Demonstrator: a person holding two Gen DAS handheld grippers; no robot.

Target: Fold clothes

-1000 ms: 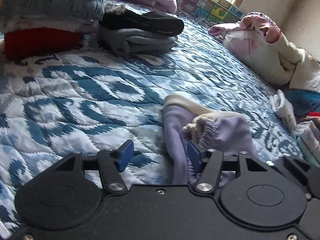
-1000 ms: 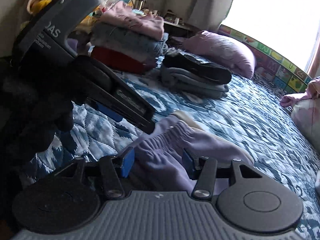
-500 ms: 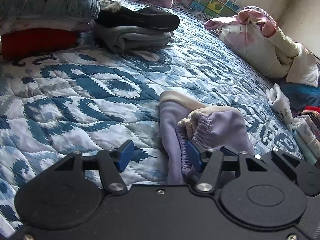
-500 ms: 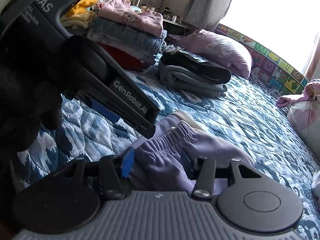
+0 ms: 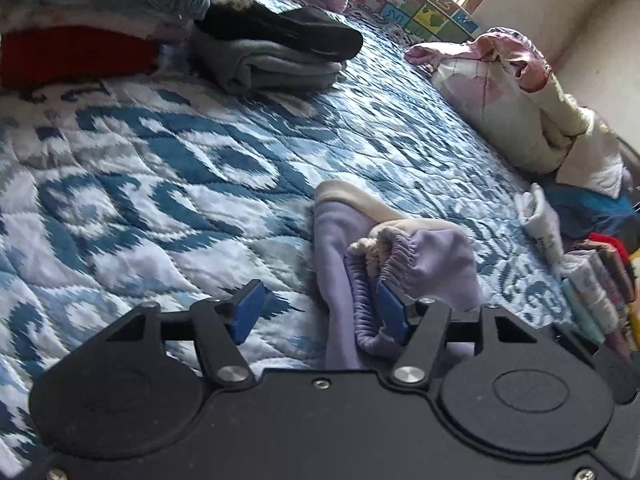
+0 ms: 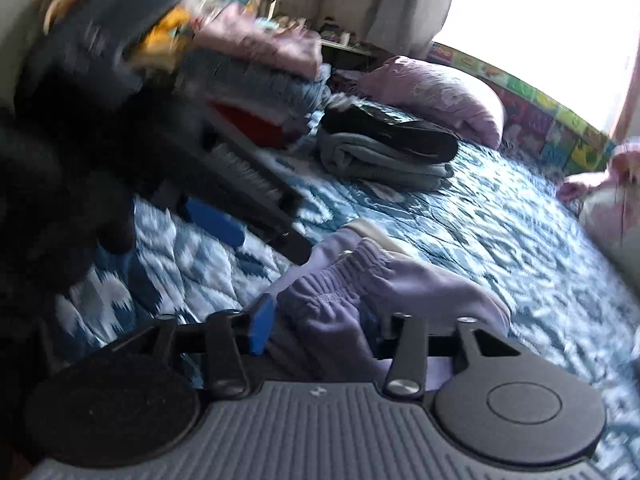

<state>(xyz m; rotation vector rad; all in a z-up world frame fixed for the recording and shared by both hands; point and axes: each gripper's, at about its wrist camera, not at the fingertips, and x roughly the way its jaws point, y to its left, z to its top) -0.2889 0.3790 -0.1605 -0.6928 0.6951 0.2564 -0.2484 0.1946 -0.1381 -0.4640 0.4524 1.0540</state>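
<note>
Both hand-held grippers, left and right, stand agape around the bunched lilac trousers at lower centre, so closing on the waistband seems next.

A broad stretch of blue-and-white quilt lies bare to the left and ahead of the lavender garment. Beyond it, a folded grey and black stack and a taller pile block the far side. The floral bundle and small folded items crowd the right edge.
</note>
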